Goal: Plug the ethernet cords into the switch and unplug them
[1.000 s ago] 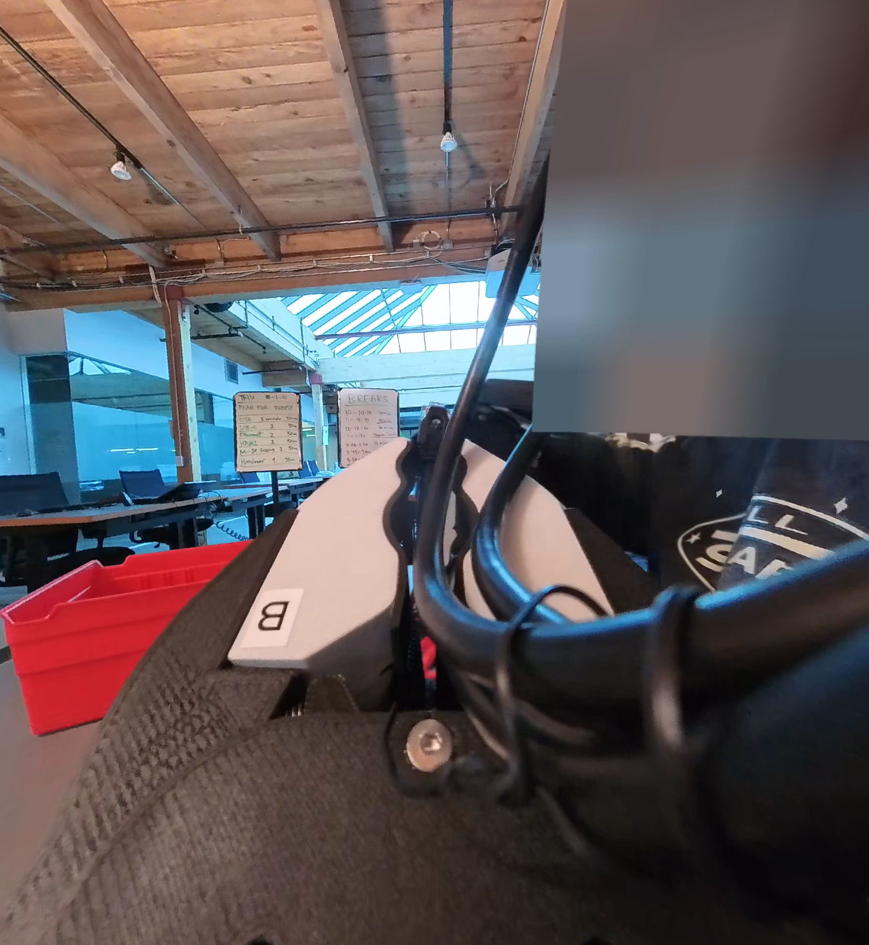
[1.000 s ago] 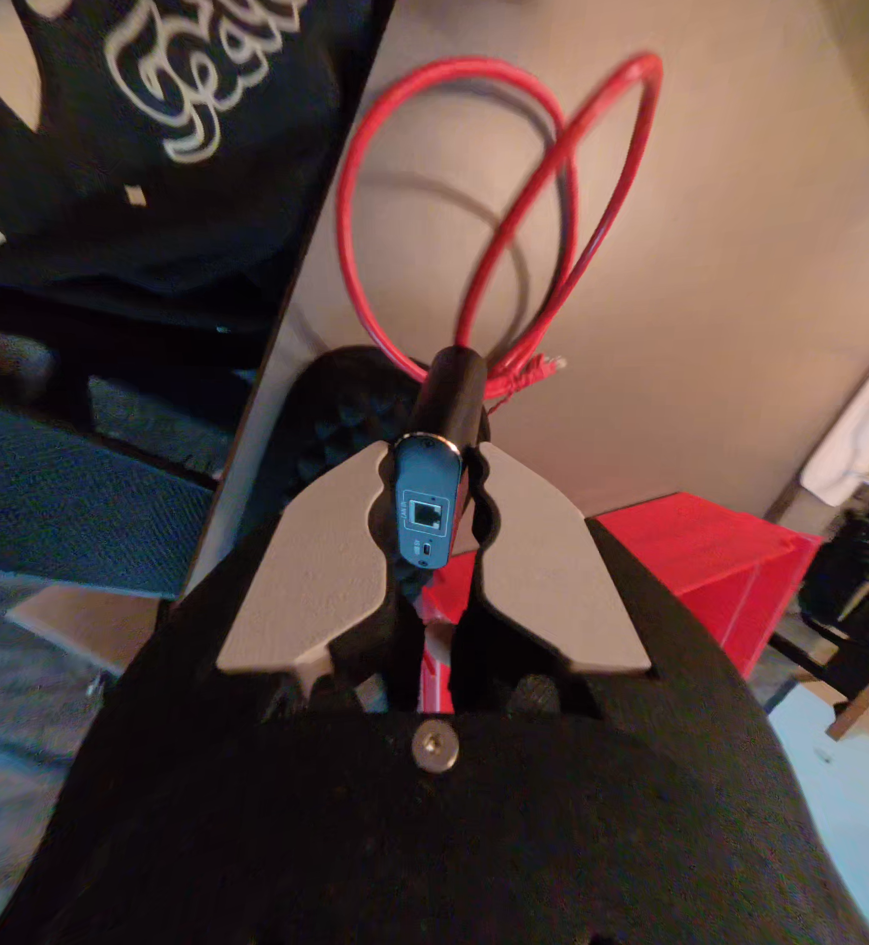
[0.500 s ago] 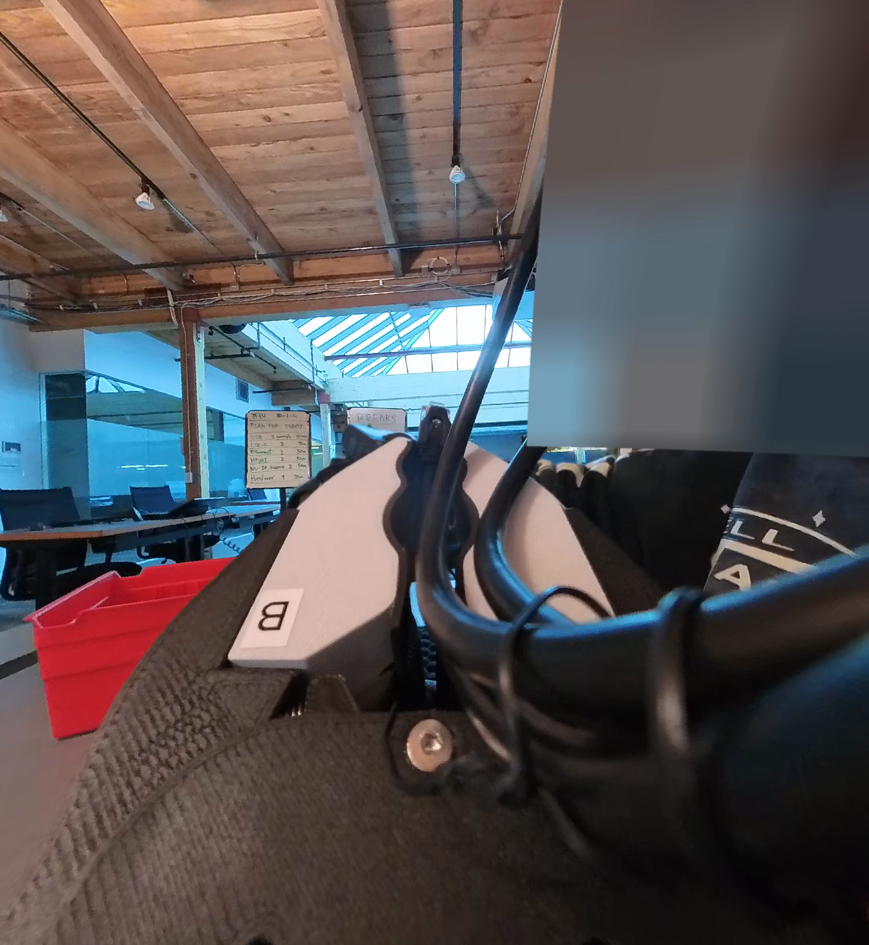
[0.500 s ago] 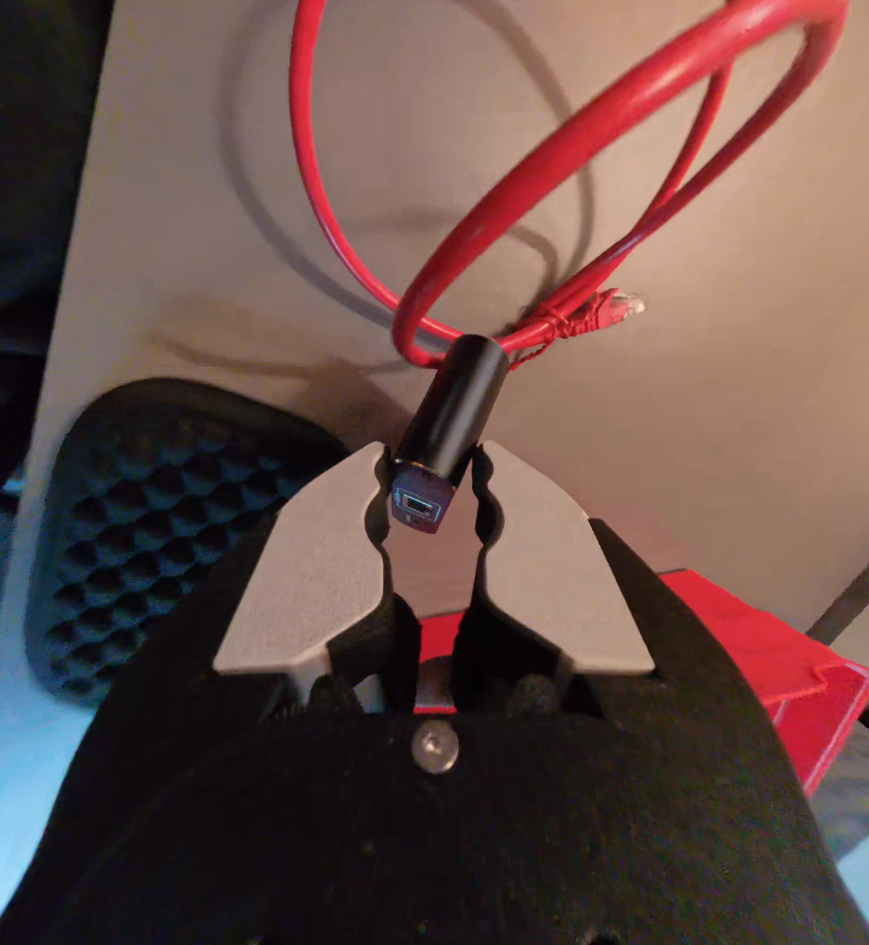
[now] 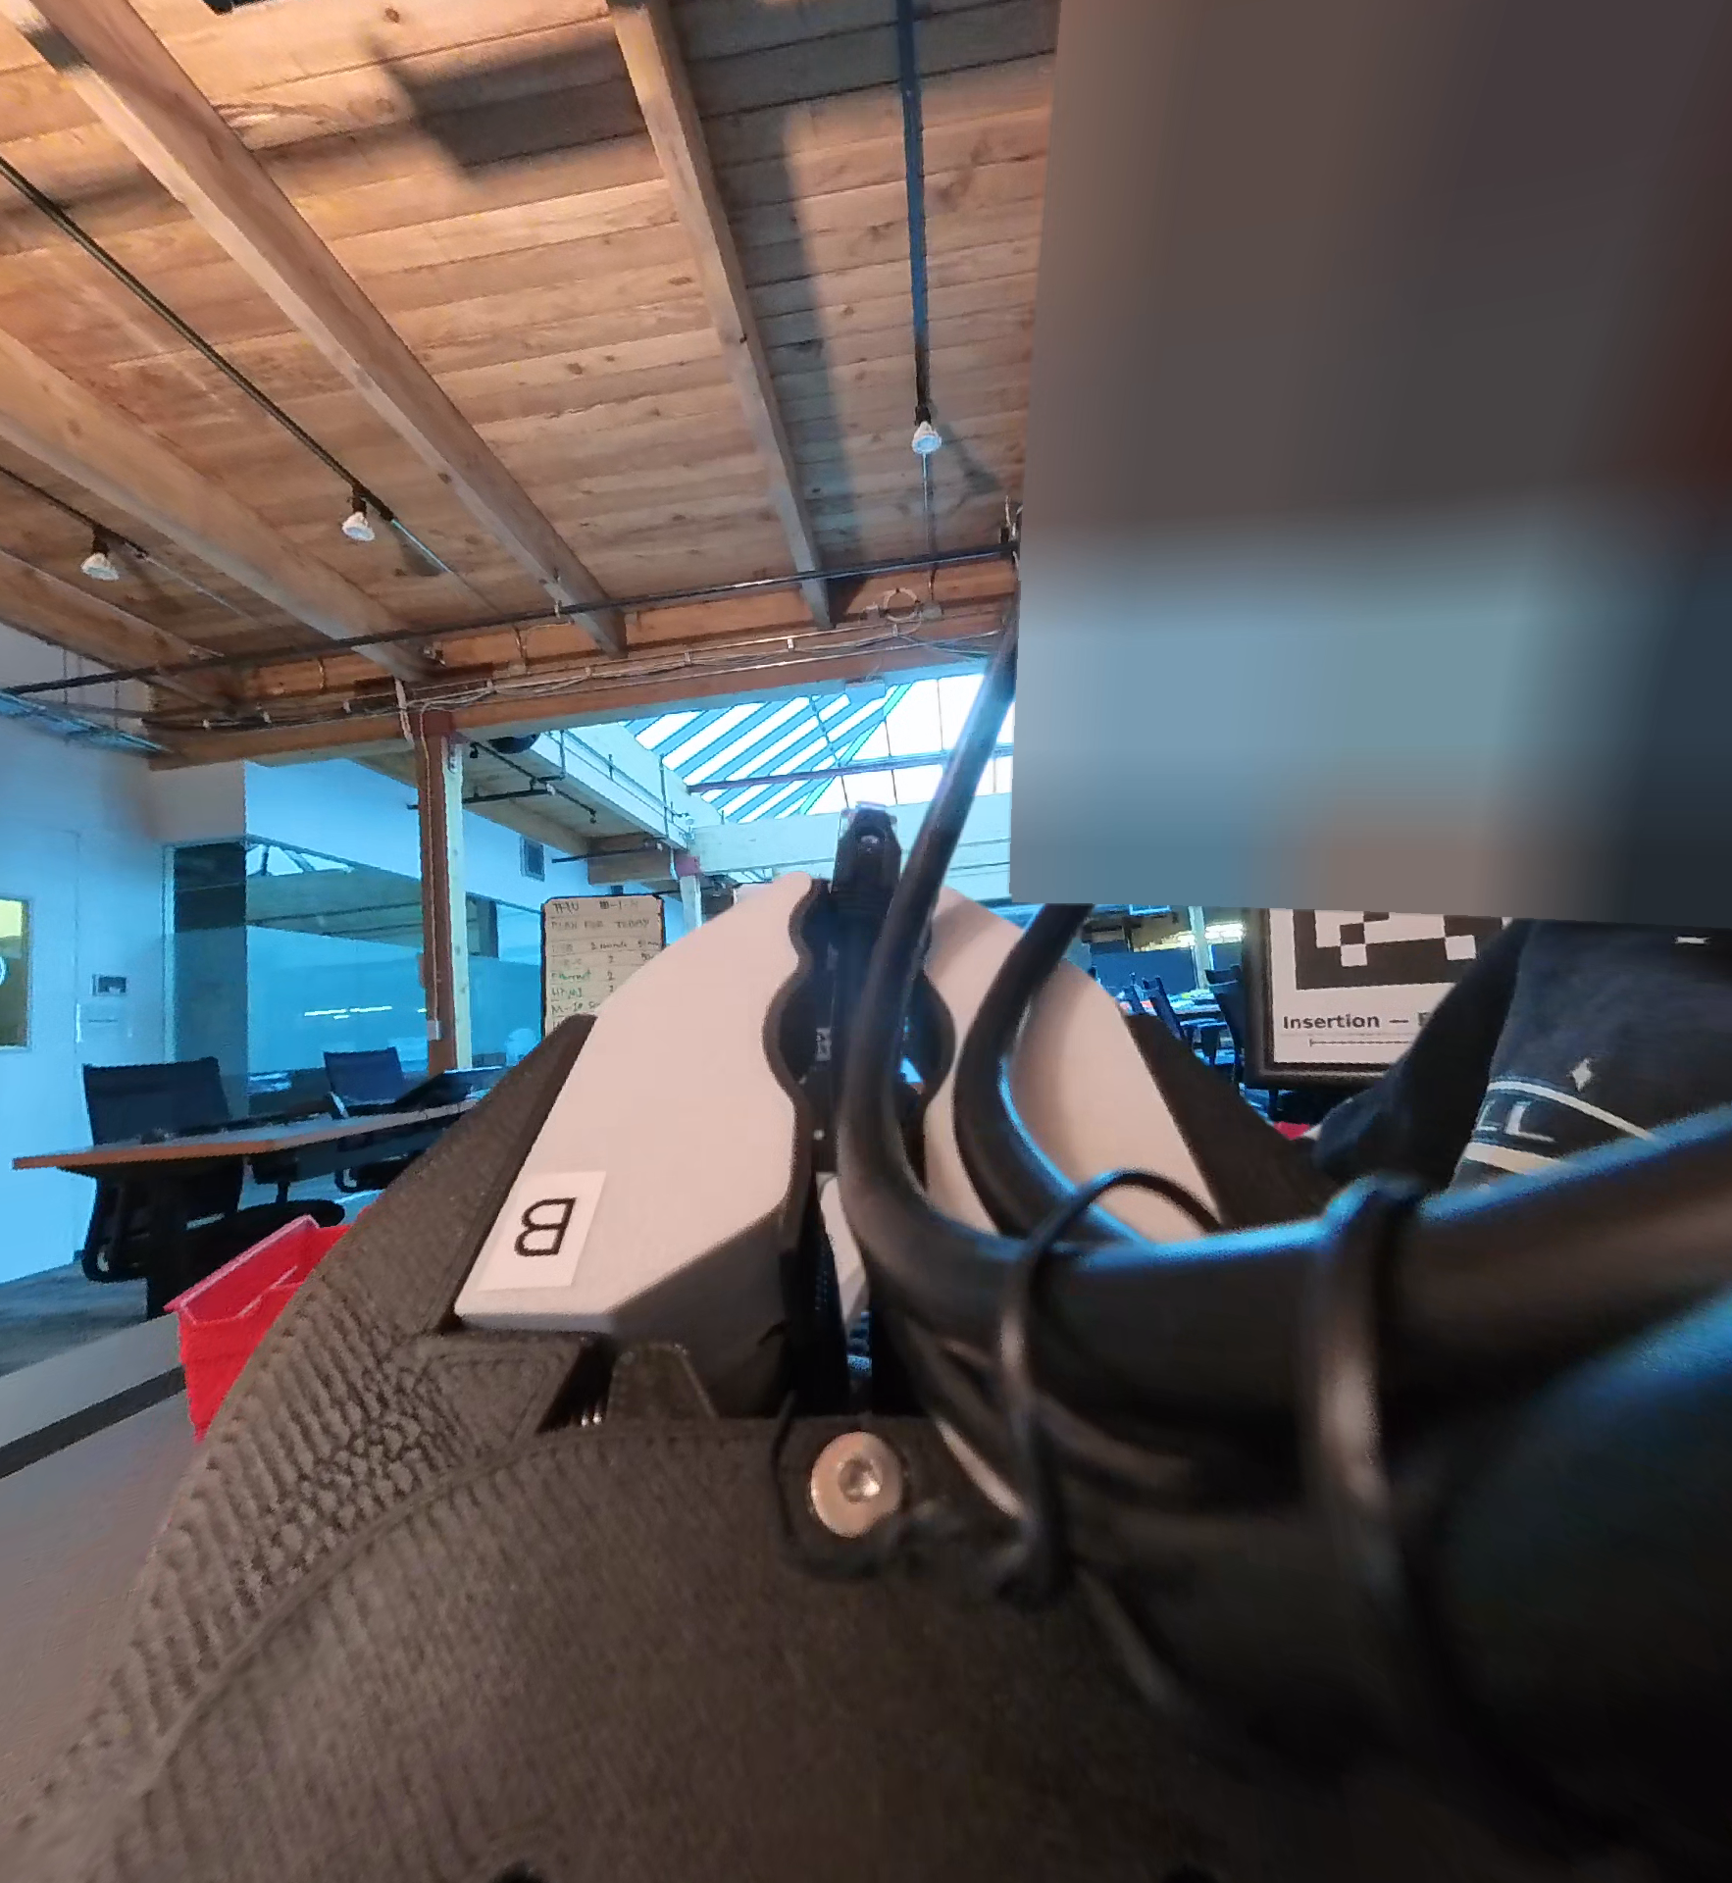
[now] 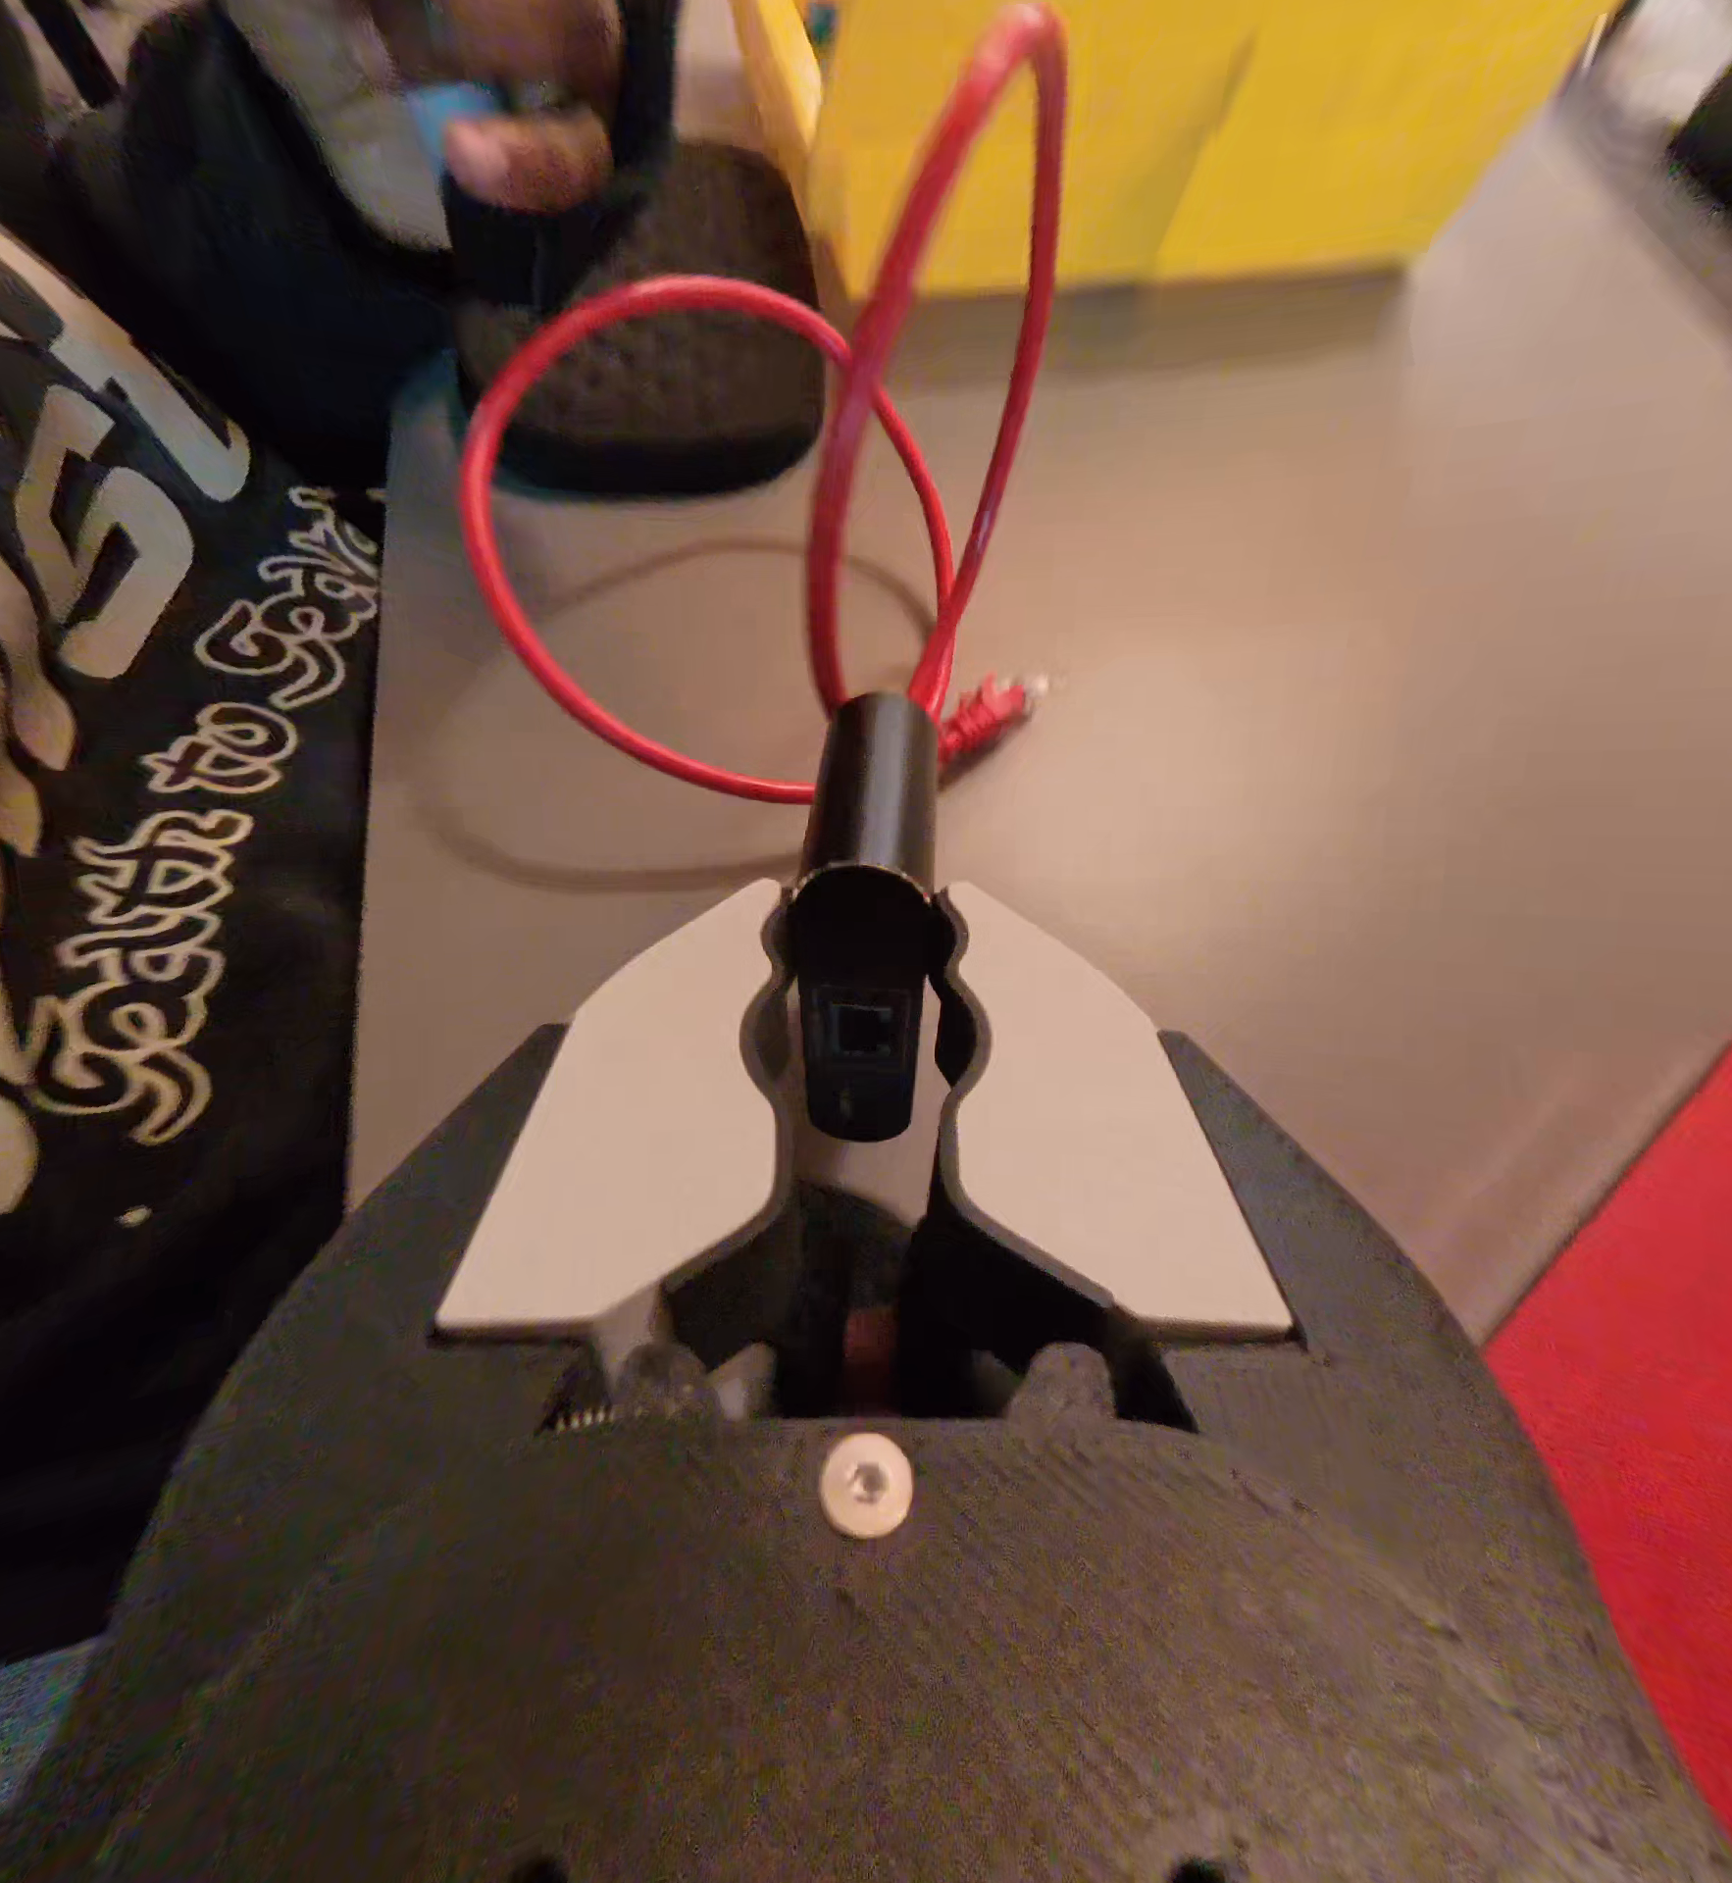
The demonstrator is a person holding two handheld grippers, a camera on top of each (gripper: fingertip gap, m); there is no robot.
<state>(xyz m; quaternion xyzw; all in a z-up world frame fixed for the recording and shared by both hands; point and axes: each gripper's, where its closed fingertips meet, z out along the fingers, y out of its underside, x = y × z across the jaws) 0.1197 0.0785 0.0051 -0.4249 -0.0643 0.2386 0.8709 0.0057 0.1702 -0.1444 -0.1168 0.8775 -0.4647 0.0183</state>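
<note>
Your right gripper [image 6: 867, 978] has its jaws clamped on a small black adapter-like block [image 6: 867, 886], which I take to be the switch: its long axis runs straight out along the fingers, and the one socket [image 6: 859, 1031] that shows faces back toward the camera, not toward the bench [image 6: 1300, 611]. A red ethernet cord [image 6: 658, 306] loops up from the block's far end, and its free plug [image 6: 989, 705] lies on the bench just right of the block's tip. Your left gripper [image 5: 857, 978] has its jaws closed on a black ethernet plug [image 5: 862, 866], which points up and forward out of the tips, its black cord [image 5: 903, 1019] curling back over the right finger. The coming move turns on this: the plug's axis and the socket's axis must be brought into line, so you will likely have to turn the two grippers to face each other. Neither view shows the other gripper clearly, so I cannot tell how far apart they are. As for writing, there is a single-letter sticker [image 5: 534, 1228] on the left finger, a whiteboard [image 5: 597, 963], a printed marker board [image 5: 1371, 978], and lettering on a person's dark shirt [image 6: 128, 713].
</note>
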